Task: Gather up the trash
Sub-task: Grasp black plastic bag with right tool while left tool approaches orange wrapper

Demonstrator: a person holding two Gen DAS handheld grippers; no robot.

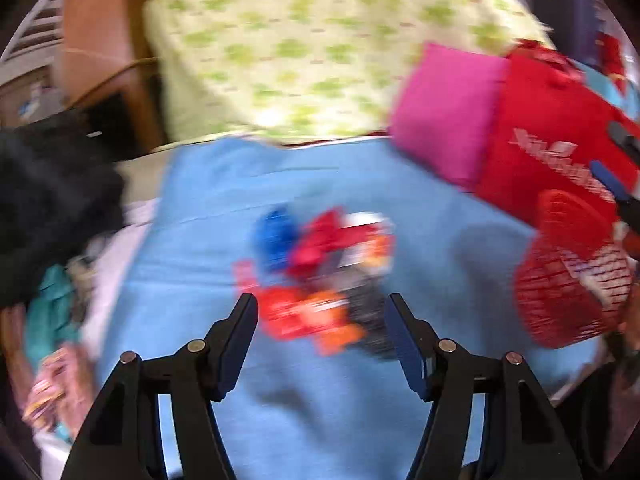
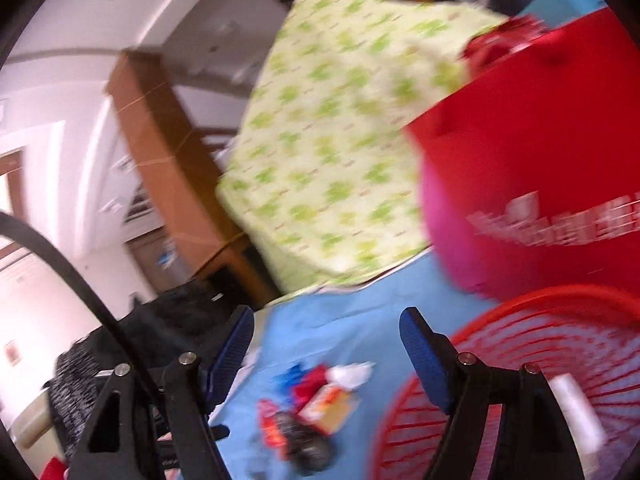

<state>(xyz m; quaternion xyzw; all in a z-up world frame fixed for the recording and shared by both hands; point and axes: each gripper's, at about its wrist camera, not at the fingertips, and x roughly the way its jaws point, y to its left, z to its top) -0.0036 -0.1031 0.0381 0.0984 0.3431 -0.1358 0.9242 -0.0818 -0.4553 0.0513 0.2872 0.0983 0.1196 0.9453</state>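
— Two sets of fingers, yours, both spread wide with nothing between them. In the left wrist view your left gripper (image 1: 322, 312) sits low centre, just short of the pile of trash (image 1: 320, 276).

— Where exactly is the trash?

— Mid-frame on the blue sheet (image 1: 224, 216): blurred red, blue, orange and white wrappers bunched together. Your right camera shows the same pile (image 2: 312, 412) at bottom centre, below and between the fingers of your right gripper (image 2: 326, 332).

— And the basket?

— The red mesh basket (image 1: 568, 276) is at the right edge of your left view, just beside the pile. In your right view it fills the lower right (image 2: 560, 344), partly behind the right finger; something white lies inside it, too blurred to name.

— Further back?

— A pink cushion (image 1: 448, 112) and a red bag with white lettering (image 1: 556, 128) at upper right, then a green-patterned pillow (image 1: 320, 40) across the top. Dark clothing (image 1: 52, 200) is heaped at the left edge.
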